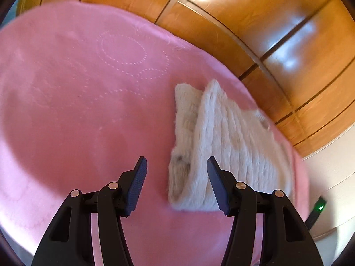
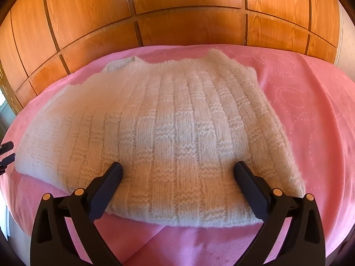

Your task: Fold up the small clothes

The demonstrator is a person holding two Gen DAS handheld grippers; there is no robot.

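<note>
only one knit sweater (image 2: 168,128); left tool (image 1: 177,164) and right tool (image 2: 178,169) both wide open, empty.

The knitted sweater (image 2: 168,130) lies on the bedspread (image 2: 310,115), near its edge; wooden wardrobe doors (image 2: 177,11) stand behind.

Cream knitted sweater (image 2: 168,133) with ribbed block pattern, lying flat and partly folded on a pink cloth (image 2: 310,119), one edge turned over, neckline at the far side
</note>
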